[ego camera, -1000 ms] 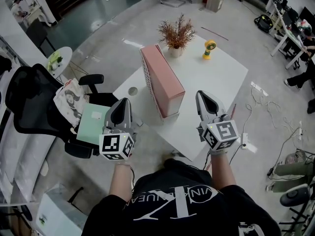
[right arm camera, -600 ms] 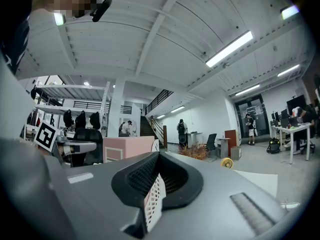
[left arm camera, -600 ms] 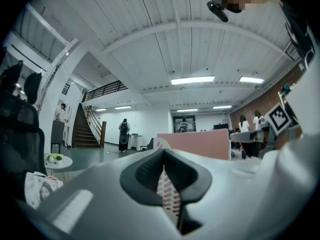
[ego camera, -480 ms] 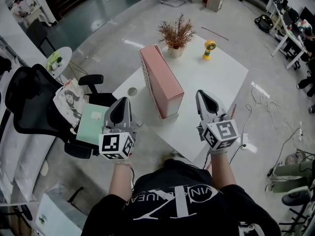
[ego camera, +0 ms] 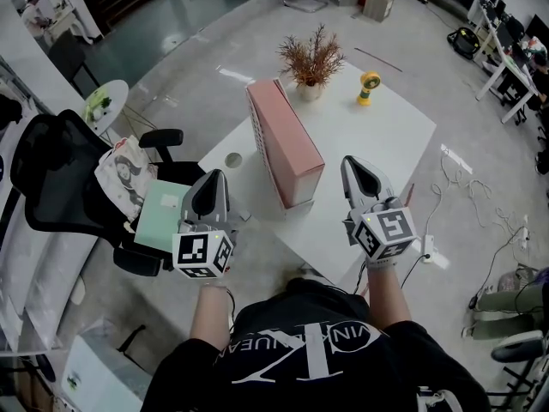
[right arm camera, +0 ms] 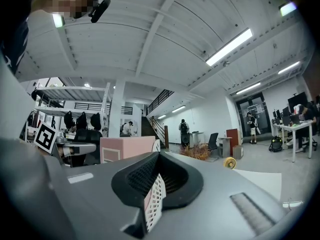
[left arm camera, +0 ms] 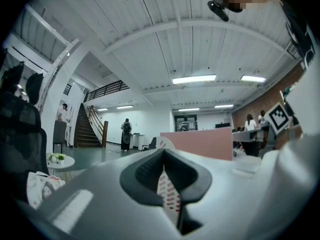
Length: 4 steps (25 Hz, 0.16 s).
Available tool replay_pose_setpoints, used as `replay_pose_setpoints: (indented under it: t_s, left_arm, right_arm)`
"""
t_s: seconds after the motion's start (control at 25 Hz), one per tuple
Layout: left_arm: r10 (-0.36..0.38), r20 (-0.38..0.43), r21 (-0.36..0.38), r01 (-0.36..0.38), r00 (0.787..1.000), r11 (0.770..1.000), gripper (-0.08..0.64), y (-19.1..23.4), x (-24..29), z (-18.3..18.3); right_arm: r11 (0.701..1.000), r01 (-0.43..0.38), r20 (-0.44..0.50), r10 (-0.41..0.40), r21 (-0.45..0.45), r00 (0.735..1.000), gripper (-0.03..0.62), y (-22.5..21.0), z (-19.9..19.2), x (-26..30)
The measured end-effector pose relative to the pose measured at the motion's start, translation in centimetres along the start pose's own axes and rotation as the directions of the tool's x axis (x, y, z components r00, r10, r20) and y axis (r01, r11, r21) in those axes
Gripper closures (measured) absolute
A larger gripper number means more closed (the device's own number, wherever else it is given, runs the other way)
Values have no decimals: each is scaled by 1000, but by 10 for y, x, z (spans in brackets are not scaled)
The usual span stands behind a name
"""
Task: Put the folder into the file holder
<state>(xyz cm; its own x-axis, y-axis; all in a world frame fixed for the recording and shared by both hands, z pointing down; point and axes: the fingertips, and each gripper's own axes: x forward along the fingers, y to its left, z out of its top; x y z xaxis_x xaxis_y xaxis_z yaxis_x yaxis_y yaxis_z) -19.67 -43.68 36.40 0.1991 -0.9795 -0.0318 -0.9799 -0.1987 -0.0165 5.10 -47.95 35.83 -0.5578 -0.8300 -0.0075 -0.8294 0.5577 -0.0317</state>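
1. The left gripper (ego camera: 211, 185) and right gripper (ego camera: 360, 172) point forward, jaws together on nothing, seemingly idle.
2. The green folder (ego camera: 159, 215) lies flat on the chair (ego camera: 51, 187), beside the left gripper.
3. The pink holder (ego camera: 287, 144) stands upright on the table (ego camera: 382, 136), well apart from the folder.

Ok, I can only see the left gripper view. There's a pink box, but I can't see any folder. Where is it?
Observer: The green folder lies flat on the seat of the black chair. In the head view it's just left of the left gripper, not on the table.
Operator: Is the other gripper holding something?
Observer: No. The right gripper has its jaws together with nothing between them.
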Motion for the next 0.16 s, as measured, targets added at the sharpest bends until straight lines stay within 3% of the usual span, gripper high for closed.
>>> replay_pose_setpoints:
  t_s: [0.16]
  left_arm:
    - [3,-2,0,-3,1000,1000,560,1,0,1]
  right_arm:
    - [1000,-6,4,6,-1,1000,586,1,1,3]
